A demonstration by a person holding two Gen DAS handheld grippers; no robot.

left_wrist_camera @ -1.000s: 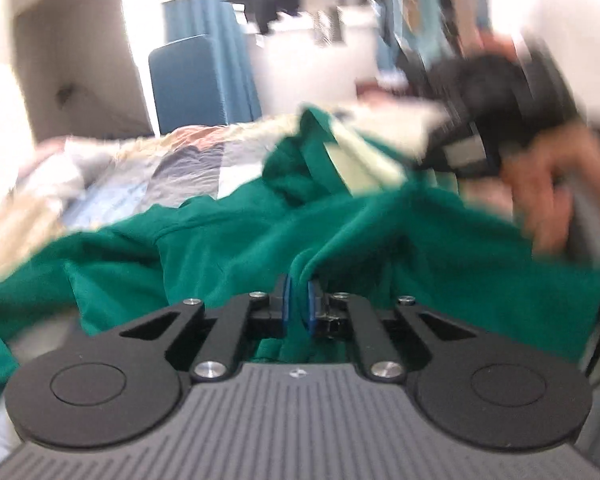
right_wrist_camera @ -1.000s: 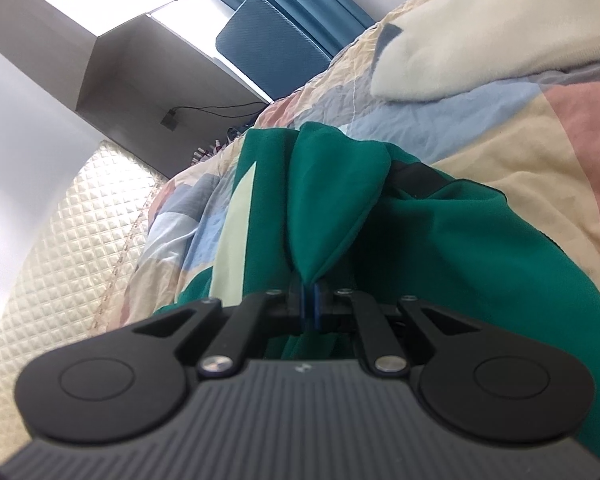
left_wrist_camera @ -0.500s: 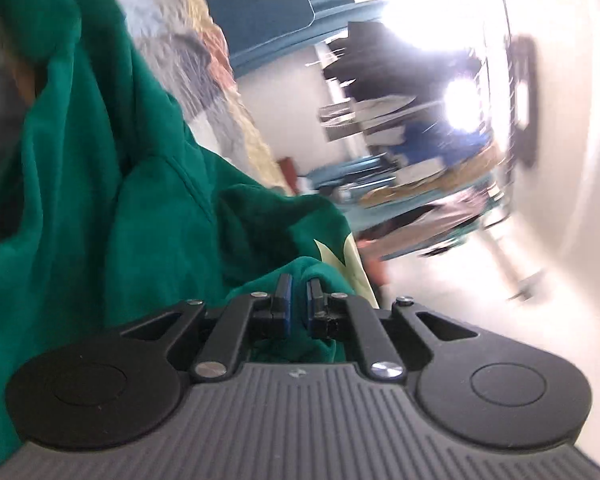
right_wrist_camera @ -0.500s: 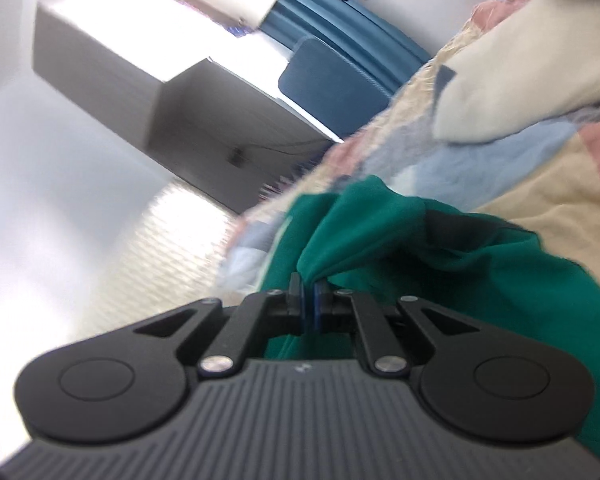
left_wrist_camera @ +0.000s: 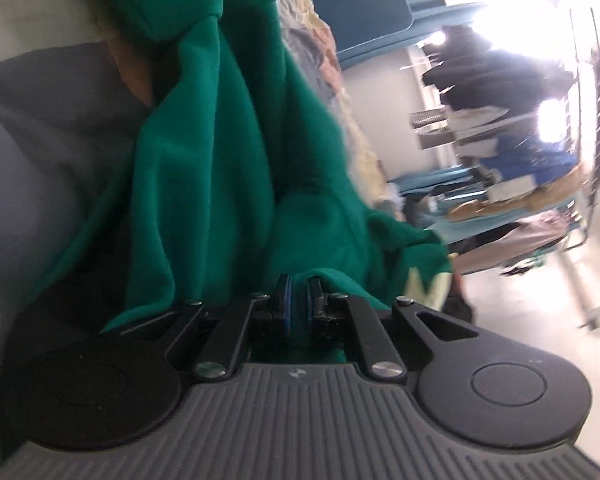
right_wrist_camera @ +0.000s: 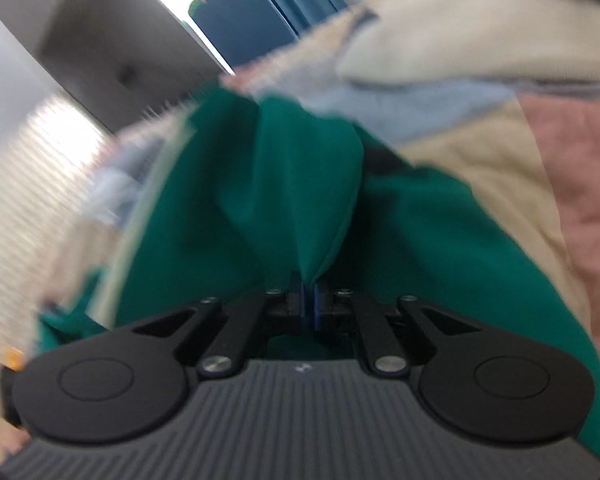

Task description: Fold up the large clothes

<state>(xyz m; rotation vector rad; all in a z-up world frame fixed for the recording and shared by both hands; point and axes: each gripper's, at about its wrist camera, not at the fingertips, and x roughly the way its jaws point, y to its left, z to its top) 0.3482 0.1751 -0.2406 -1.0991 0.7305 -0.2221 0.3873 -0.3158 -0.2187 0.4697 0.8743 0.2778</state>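
Currently both my left hand-held gripper (left_wrist_camera: 297, 300) and right hand-held gripper (right_wrist_camera: 305, 304) pinch the green garment (right_wrist_camera: 260, 184), apparently mid-fold; next, lay it flat on the bed (right_wrist_camera: 480, 148).

I see a blue chair (left_wrist_camera: 360, 8), a crowded clothes rack (left_wrist_camera: 540, 152) against bright glare, and a patchwork quilt (right_wrist_camera: 480, 152) under it all.

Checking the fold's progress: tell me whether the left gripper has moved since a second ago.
Yes. The left gripper, shut on the green garment, rolled sideways; the blue chair now sits tilted.
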